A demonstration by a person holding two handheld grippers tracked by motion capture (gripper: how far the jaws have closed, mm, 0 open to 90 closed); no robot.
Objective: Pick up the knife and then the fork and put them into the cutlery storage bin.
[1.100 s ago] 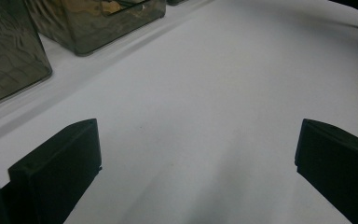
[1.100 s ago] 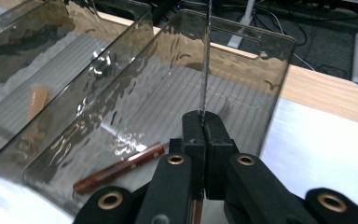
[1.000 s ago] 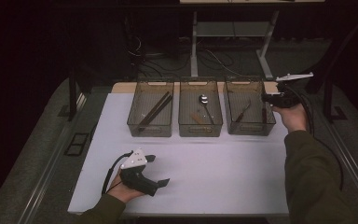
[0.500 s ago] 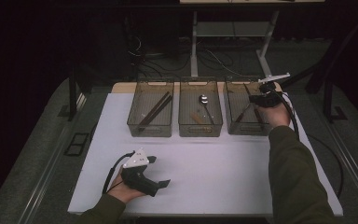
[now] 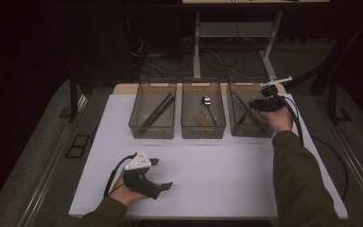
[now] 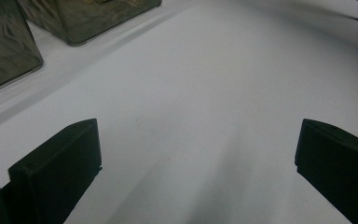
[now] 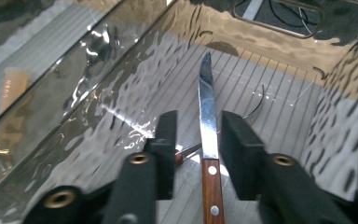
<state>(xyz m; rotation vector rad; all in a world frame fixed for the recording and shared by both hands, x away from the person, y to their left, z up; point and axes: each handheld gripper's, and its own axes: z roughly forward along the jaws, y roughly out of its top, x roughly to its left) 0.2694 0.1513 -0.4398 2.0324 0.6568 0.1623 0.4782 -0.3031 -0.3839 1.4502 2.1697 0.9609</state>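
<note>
Knife (image 7: 208,140) lies between the right gripper's (image 7: 198,135) parted jaws, which have just been opening, pads clear of it. Release looks done inside the right-hand bin (image 5: 238,128); next, lift straight out.

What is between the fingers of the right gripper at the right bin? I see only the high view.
Observer: A knife with a wooden handle lies in the bin. Its blade runs between the fingers of the right gripper.
Operator: Do the fingers press on it?
Observer: No. They have just been opening, and a gap shows on each side of the blade.
</note>
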